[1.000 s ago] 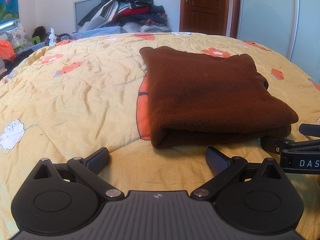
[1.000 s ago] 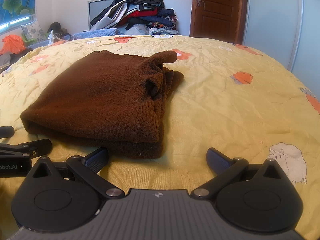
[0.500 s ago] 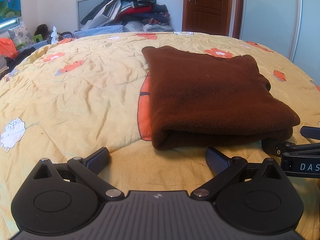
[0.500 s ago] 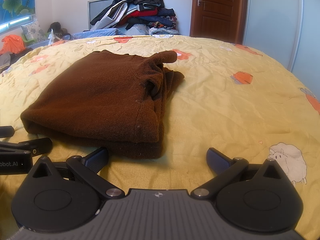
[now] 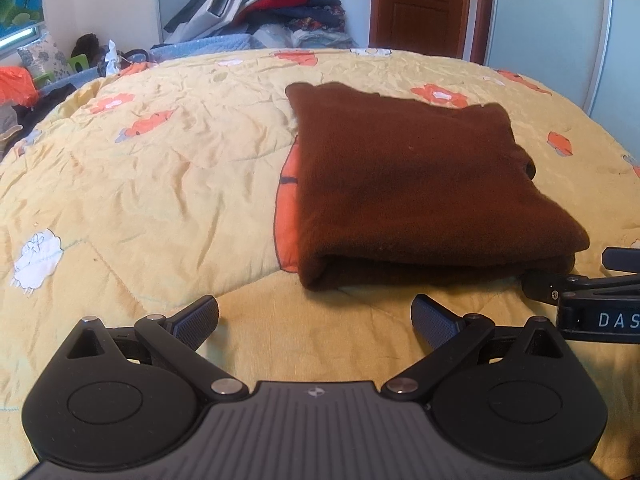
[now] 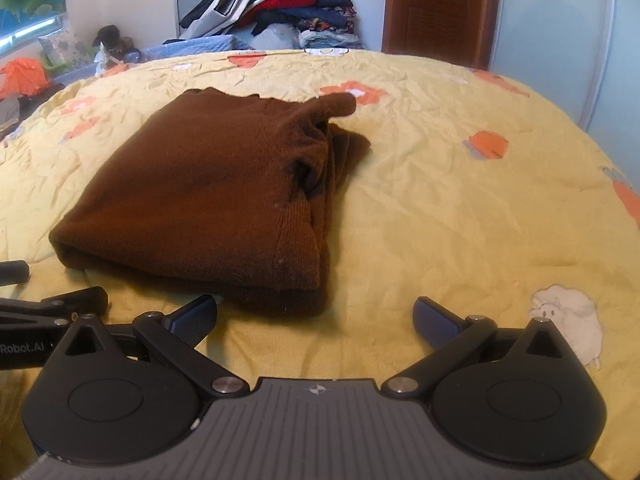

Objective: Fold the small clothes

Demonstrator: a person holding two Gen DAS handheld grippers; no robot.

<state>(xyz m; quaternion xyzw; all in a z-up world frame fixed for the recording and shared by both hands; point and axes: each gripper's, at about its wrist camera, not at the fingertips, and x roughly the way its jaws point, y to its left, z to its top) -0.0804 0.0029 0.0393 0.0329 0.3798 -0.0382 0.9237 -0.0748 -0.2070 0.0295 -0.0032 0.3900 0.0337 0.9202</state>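
A: Item one: sweater (image 5: 416, 184), brown, soft knit, fuzzy nap. Where do we log it?

B: On the quilt (image 5: 160, 184), mid-bed, folded into a thick rectangle. Rounded fold edge faces us; stacked layers show on its right side in the right wrist view, with one loose corner sticking out at the far end.

A: Item two: left gripper (image 5: 316, 320).

B: Jaws spread wide, empty, just short of the near fold edge. Black, ribbed pads.

A: Item three: right gripper (image 6: 314, 320).

B: Same: wide, holding nothing, near the sweater's right corner, not touching.

A: Step in hand?

B: We judge the folding done or nearly so. Next, we either tuck that stray corner flush or lift the bundle, pinching through all layers so it doesn't slump open.

A: Quilt?

B: Yellow, creased, printed with orange flowers and sheep.
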